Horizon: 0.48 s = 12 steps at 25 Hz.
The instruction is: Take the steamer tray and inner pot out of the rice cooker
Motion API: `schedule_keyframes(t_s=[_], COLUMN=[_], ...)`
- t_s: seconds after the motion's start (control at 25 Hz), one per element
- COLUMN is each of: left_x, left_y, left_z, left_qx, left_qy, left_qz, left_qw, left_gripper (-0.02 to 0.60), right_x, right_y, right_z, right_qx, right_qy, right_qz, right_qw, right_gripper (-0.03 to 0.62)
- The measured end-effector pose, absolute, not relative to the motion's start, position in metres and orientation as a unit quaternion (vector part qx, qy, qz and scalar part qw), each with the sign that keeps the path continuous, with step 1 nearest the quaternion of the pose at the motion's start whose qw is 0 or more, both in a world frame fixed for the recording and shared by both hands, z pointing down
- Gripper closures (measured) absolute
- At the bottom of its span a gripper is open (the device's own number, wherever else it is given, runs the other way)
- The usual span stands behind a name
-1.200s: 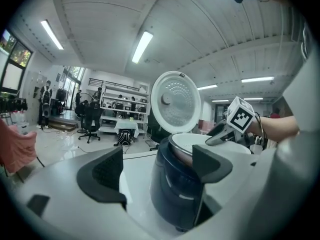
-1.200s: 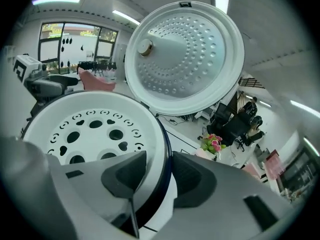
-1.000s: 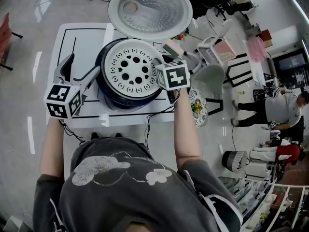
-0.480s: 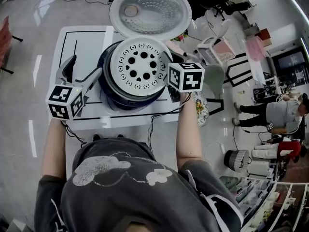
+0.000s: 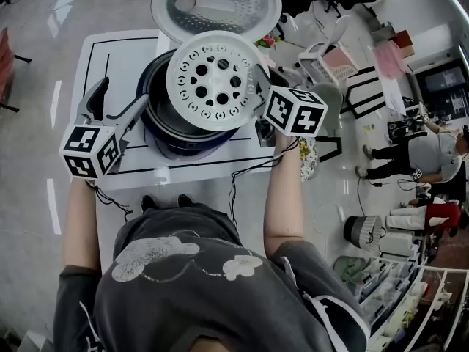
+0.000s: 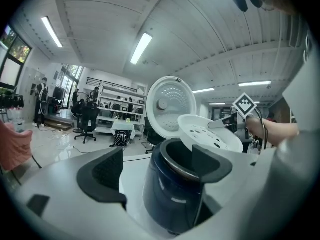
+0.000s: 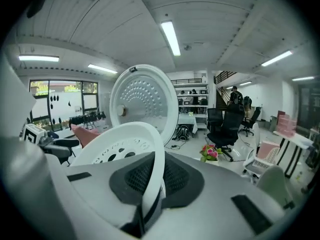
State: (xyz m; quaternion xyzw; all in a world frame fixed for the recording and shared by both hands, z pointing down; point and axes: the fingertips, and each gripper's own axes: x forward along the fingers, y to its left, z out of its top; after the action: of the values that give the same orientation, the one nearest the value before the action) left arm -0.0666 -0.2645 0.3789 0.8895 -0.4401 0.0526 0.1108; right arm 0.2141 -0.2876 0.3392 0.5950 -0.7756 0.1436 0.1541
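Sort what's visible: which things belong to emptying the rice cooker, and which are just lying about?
In the job: steamer tray, held by right gripper; rice cooker; inner pot; open lid.
Lying about: flowers; office chair; shelves.

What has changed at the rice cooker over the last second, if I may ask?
The right gripper has just closed its fingers on the rim of the steamer tray and lifted it, tilted, out of the rice cooker. The left gripper stayed open beside the cooker; the lid stayed up.
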Motion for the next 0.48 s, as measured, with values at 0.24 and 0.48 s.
schedule_keyframes(t_s=[0.24, 0.48], left_x=[-0.032, 0.012], left_y=[-0.218, -0.206], left_z=[0.348, 0.332], left_qx=[0.886, 0.904], left_qy=[-0.451, -0.418], left_qz=[0.053, 0.055], left_qw=[0.093, 0.074], left_gripper=[0.158, 0.158], right_x=[0.275, 0.323], right_y=[-0.237, -0.229], right_z=[0.306, 0.309], right_qx=[0.61, 0.628], right_qy=[-0.772, -0.759], right_qz=[0.151, 0.154], right_qw=[0.098, 0.076], right_gripper=[0.548, 0.548])
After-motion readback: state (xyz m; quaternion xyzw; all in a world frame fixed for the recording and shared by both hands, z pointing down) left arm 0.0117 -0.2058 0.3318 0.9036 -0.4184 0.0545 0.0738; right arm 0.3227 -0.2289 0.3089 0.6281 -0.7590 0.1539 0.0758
